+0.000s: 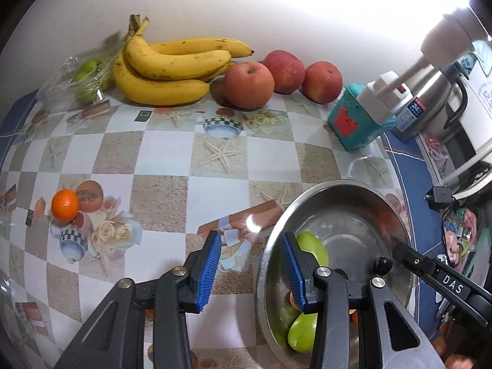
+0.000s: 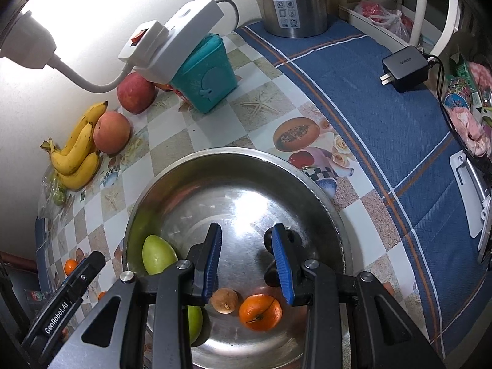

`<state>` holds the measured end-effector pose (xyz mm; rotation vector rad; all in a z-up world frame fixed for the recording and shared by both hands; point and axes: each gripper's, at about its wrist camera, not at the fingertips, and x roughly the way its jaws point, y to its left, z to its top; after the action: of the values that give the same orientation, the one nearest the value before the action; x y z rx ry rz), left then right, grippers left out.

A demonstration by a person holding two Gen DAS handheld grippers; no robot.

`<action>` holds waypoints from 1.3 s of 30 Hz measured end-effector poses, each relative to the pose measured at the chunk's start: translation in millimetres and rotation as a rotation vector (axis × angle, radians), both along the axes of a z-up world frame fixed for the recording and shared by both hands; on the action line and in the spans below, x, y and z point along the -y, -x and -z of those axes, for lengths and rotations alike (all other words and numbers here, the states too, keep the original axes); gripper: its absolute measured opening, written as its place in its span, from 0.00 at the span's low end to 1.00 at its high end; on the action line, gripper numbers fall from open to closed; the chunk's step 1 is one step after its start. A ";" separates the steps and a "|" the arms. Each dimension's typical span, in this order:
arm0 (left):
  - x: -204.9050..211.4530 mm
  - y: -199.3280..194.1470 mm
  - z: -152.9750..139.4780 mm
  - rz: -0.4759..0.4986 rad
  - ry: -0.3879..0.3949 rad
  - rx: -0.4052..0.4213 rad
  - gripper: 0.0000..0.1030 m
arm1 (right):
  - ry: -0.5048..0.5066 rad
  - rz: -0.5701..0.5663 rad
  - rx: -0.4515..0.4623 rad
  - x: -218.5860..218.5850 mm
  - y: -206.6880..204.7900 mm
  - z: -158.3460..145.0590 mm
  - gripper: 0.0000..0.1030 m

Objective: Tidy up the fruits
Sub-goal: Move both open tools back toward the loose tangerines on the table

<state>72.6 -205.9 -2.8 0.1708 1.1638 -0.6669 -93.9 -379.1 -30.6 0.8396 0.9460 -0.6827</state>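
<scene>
While the left gripper (image 1: 250, 264) is hanging low in its frame with its fingers (image 1: 209, 269) parted narrowly around nothing, an orange (image 1: 65, 205) is sitting alone at the left edge on the patterned desk (image 1: 166, 160). A bag of green fruit (image 1: 83, 77), bananas (image 1: 166, 67) and three apples (image 1: 248, 84) are lining the wall across the top. A steel bowl (image 1: 307, 203) is resting at lower right, holding green fruit (image 1: 312, 247). In the right wrist view, the right gripper (image 2: 247, 261) is hovering over that bowl (fingers narrowly apart, gripping nothing), with a green fruit at lower left and a brown fruit (image 2: 225, 300) beside another orange (image 2: 260, 312) at bottom centre.
</scene>
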 end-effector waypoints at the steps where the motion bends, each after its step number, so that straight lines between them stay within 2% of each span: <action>1: -0.5 -0.3 0.2 -0.002 -0.002 -0.001 0.43 | 0.001 -0.001 -0.006 -0.6 -0.5 0.1 0.34; 3: -1.0 -1.0 1.5 -0.008 -0.012 -0.001 0.45 | 0.003 -0.011 -0.020 -1.3 -2.6 0.8 0.34; 5: -1.5 -1.7 4.1 -0.019 -0.036 -0.001 0.73 | 0.003 -0.017 -0.031 -2.1 -4.3 1.5 0.36; 7: -2.1 -2.4 7.5 -0.028 -0.060 0.000 0.76 | 0.008 -0.021 -0.038 -2.5 -5.3 1.3 0.58; 9: -3.2 -3.6 10.6 -0.035 -0.077 -0.003 0.77 | 0.013 -0.027 -0.041 -2.8 -6.7 1.3 0.61; 11: -4.3 -5.0 14.3 -0.044 -0.097 -0.007 0.84 | 0.019 -0.036 -0.051 -3.4 -8.4 1.9 0.62; 13: -5.8 -6.4 17.5 -0.054 -0.110 -0.011 0.88 | 0.028 -0.040 -0.060 -3.8 -10.2 2.8 0.70; 15: -7.4 -7.6 19.9 -0.066 -0.121 -0.013 0.91 | 0.023 -0.042 -0.052 -3.5 -10.6 3.3 0.74; 17: -9.0 -8.5 22.8 -0.076 -0.135 -0.011 0.97 | 0.009 -0.045 -0.043 -3.9 -11.8 4.7 0.74; 20: -11.3 -11.0 28.4 -0.085 -0.144 -0.028 1.00 | 0.019 -0.050 -0.055 -5.5 -13.5 5.5 0.76; 23: -13.2 -12.3 32.3 -0.097 -0.153 -0.035 1.00 | 0.020 -0.051 -0.055 -6.1 -14.1 5.8 0.86; 39: -18.3 -16.7 37.6 -0.130 -0.159 -0.038 1.00 | 0.018 -0.074 -0.060 -9.3 -19.8 9.4 0.91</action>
<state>89.3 -187.6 -40.4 0.2153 1.2538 -0.4652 -74.1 -369.8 -40.0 0.7678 1.0183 -0.6548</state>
